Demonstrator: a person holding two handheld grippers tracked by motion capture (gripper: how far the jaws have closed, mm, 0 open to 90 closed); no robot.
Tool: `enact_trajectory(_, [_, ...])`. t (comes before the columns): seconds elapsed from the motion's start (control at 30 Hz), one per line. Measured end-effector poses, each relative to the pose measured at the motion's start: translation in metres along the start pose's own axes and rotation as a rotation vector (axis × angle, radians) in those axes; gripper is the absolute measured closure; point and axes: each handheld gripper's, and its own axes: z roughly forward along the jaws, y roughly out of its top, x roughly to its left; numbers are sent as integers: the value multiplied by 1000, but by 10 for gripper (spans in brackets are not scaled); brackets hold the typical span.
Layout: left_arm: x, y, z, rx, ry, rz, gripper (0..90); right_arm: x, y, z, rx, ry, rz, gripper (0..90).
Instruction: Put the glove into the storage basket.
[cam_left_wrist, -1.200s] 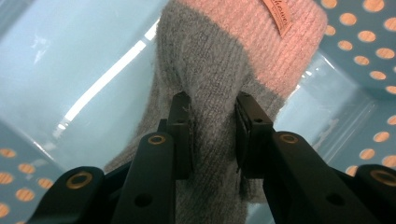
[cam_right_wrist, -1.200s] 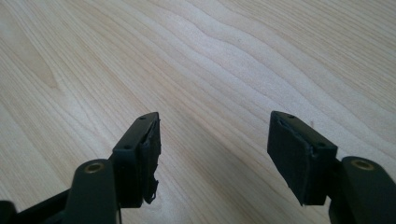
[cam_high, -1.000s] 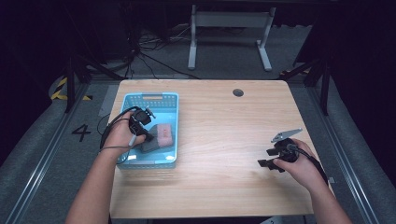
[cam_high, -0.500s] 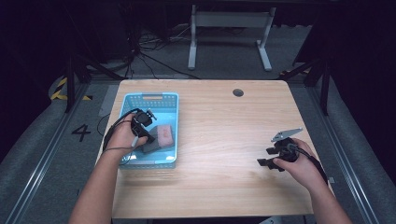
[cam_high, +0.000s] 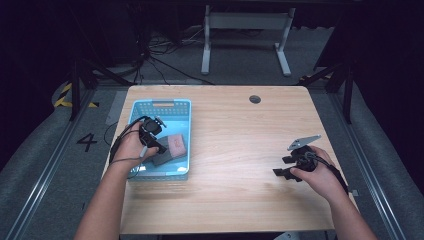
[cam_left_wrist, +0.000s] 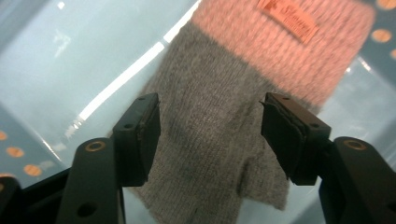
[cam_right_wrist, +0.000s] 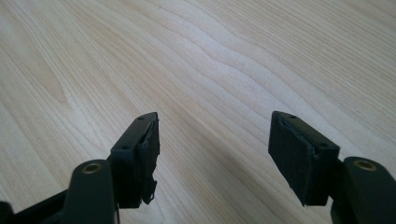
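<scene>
L hand-held gripper (cam_left_wrist: 210, 135): jaws just opened wide, astride grey-pink knit glove (cam_left_wrist: 224, 140), pads clear | glove: flat in blue basket (cam_high: 162, 106), desk's left | soft, light, floppy; pinch grey cuff | R hand-held gripper (cam_right_wrist: 212, 154): open, empty

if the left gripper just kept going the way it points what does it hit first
Most likely the grey and pink knitted glove lying in the blue basket. The left gripper points down at its grey part, its jaws just opened and apart from the knit. How near it is cannot be told.
</scene>
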Motion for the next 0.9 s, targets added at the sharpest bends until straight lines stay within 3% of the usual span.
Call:
enact_trajectory(0.13, [-6, 1, -13, -37, 19, 3, 371, 1, 5, 2, -2, 7, -16, 340])
enact_trajectory(0.5, [-35, 5, -61, -159, 7, 20, 374, 0, 13, 3, -11, 9, -34, 334])
enact_trajectory(0.9, [-92, 4, -91, -204, -40, 83, 367, -1, 16, 4, -12, 29, -49, 371])
